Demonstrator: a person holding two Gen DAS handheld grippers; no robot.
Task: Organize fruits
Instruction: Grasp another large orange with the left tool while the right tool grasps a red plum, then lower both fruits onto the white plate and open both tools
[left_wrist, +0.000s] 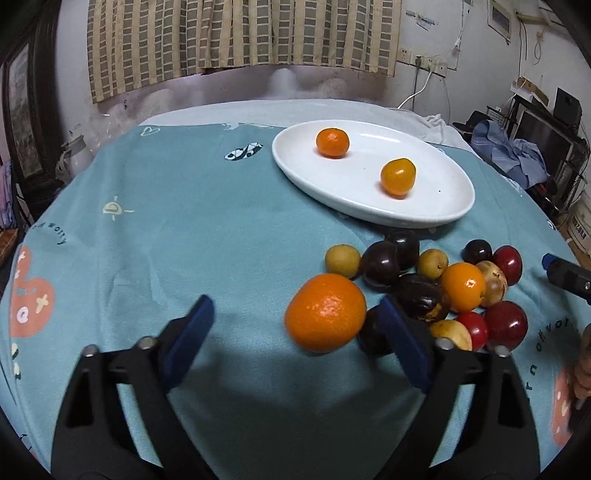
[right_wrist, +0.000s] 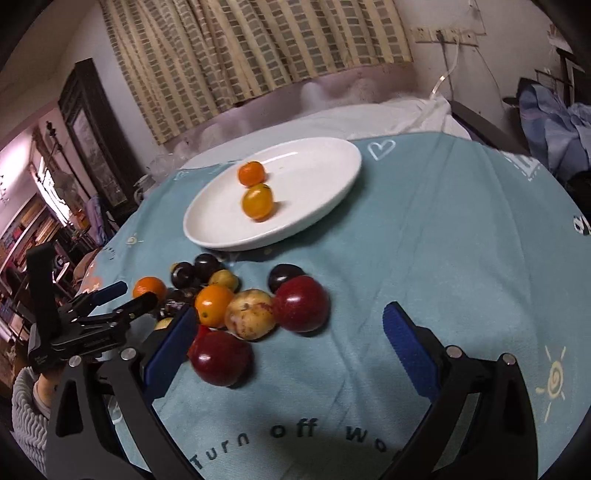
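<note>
The left gripper (left_wrist: 295, 325) stands spread, its blue pads (left_wrist: 192, 325) not pressing on anything. A large orange (left_wrist: 325, 312) lies on the cloth between the jaws, close against the right-hand pad, with a clear gap to the left-hand one. At about two o'clock from this orange sits the pile of fruit (left_wrist: 443, 284): dark plums, red plums, small yellow fruits and a smaller orange (left_wrist: 463, 286), all bunched and touching. Farther out at one o'clock lies the white oval plate (left_wrist: 295, 155), bearing two oranges set apart from each other.

The right gripper (right_wrist: 288, 339) is also released, its jaws wide. A red plum (right_wrist: 221, 358) lies just beside its left-hand pad, and another red plum (right_wrist: 301, 304) and a yellow speckled fruit (right_wrist: 251, 314) sit near the gap's far end; none is pinched. At twelve o'clock beyond them is the plate. The teal printed tablecloth (right_wrist: 443, 258) covers the table, and a striped curtain (right_wrist: 258, 48) hangs behind.
</note>
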